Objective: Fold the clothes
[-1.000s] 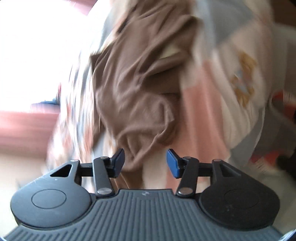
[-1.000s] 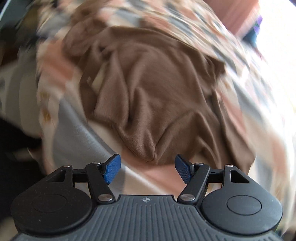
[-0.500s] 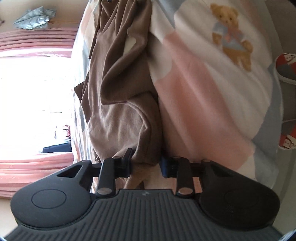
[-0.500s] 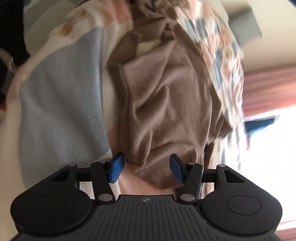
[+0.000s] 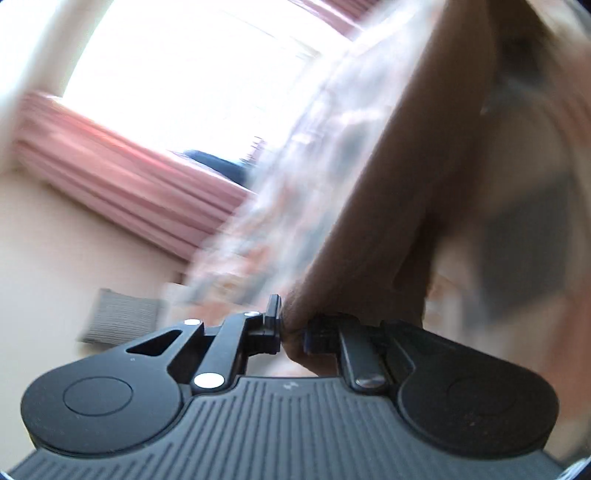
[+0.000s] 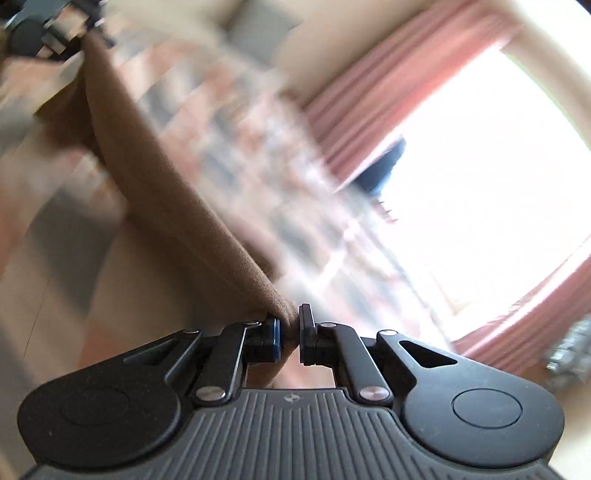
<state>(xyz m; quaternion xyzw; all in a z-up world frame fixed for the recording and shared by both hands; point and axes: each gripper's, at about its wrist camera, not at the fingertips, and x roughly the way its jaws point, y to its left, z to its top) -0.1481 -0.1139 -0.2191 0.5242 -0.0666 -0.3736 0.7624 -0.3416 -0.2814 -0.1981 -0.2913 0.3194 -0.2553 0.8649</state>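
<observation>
A brown garment (image 5: 399, 206) rises from my left gripper (image 5: 291, 332), which is shut on a bunched edge of it. In the right wrist view the same brown garment (image 6: 147, 177) stretches as a taut band from my right gripper (image 6: 287, 332), shut on its near corner, up to the other gripper (image 6: 55, 33) at the top left. The cloth hangs lifted above the patterned bedspread (image 6: 236, 122). Both views are blurred by motion.
Pink curtains (image 5: 122, 177) frame a bright window (image 6: 480, 166). A grey cushion (image 5: 118, 317) leans against the cream wall. The patchwork bedspread (image 5: 280, 229) lies under the garment.
Both grippers have closed on the brown garment's edge and lifted it off the bed. The cloth is now stretched between them, and the cameras have swung toward the window.
</observation>
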